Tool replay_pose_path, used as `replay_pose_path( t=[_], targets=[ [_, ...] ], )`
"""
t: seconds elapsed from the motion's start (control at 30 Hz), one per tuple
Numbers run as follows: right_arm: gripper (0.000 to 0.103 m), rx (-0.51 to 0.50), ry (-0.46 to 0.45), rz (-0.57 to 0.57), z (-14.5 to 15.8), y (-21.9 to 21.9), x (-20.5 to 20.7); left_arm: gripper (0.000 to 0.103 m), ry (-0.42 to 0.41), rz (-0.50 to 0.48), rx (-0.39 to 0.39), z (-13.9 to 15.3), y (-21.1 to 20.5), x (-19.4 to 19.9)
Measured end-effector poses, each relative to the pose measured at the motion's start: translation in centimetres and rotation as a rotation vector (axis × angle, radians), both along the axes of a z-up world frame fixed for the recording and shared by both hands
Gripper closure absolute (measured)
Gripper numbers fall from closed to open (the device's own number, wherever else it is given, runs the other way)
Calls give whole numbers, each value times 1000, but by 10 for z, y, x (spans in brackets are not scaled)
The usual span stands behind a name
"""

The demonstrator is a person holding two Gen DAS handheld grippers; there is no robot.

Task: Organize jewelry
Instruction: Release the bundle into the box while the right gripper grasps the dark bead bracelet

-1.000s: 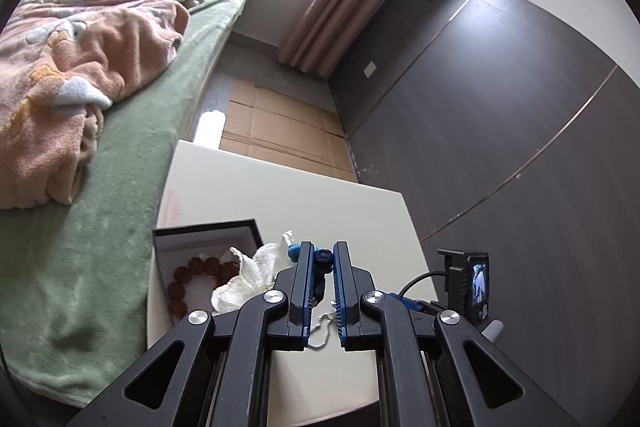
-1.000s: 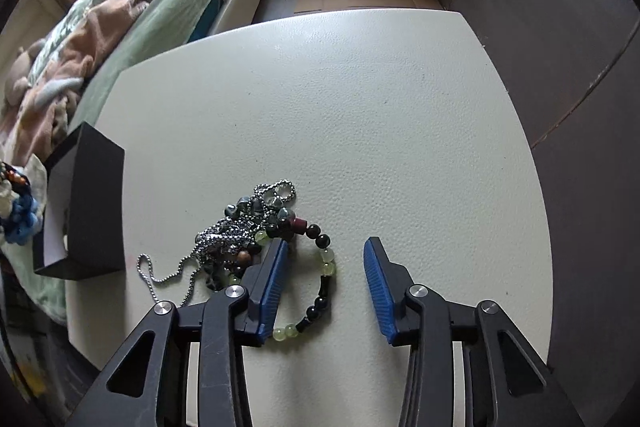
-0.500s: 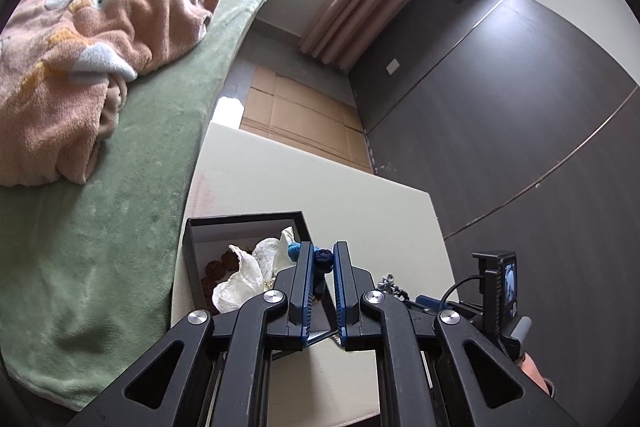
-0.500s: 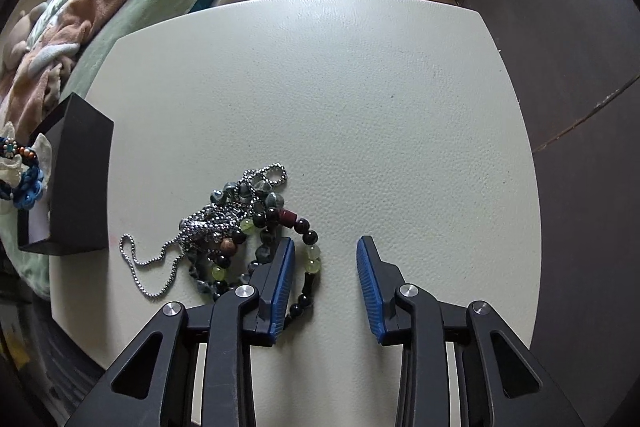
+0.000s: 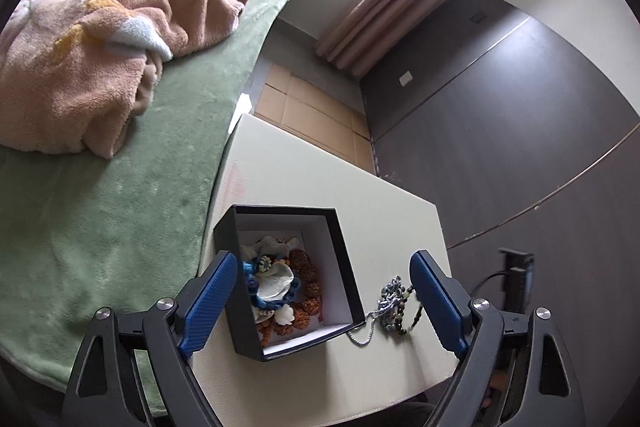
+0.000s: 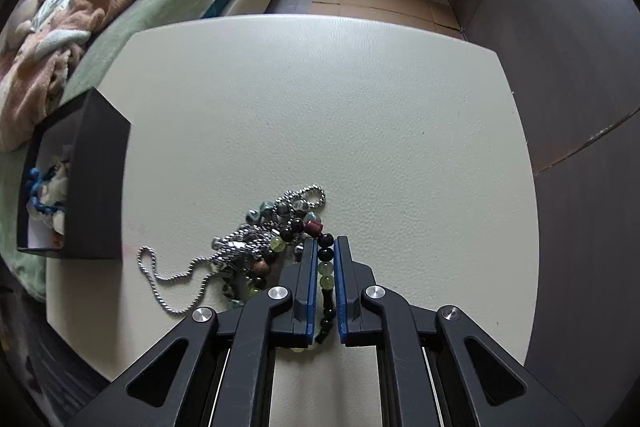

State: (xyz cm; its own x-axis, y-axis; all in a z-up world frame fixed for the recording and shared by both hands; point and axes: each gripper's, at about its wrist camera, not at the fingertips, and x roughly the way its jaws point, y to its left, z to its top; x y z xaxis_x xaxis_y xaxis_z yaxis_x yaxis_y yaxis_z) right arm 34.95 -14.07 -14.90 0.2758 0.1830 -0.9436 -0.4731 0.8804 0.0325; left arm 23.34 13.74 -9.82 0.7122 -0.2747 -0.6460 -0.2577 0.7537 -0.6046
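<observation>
A black jewelry box with a white lining stands open on the cream table. In it lie a blue-corded shell necklace and a brown bead bracelet. My left gripper hangs wide open above the box, empty. My right gripper is shut on a green and black bead bracelet in a jewelry pile with a silver ball chain. The pile also shows in the left wrist view, right of the box. The box shows at the left of the right wrist view.
A bed with a green cover and a peach blanket runs along the table's left edge. Dark wall panels stand to the right. Cardboard sheets lie on the floor beyond the table.
My left gripper opened and dropped the blue-corded shell necklace into the box. My right gripper closed on the green and black bead bracelet.
</observation>
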Motion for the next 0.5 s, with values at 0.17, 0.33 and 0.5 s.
replay_pose_path(
  t=[0.17,0.33,0.5],
  targets=[
    [94,101,-86,21,57,1,-12,15,-8,11,-20,0,6,-6],
    [94,185,-152,77,109,18,-27,14,-18,6,-25,3,7,-13],
    [94,275,-194,146,151,42,-49,5,-22,20,-1,9,13,-21]
  ],
)
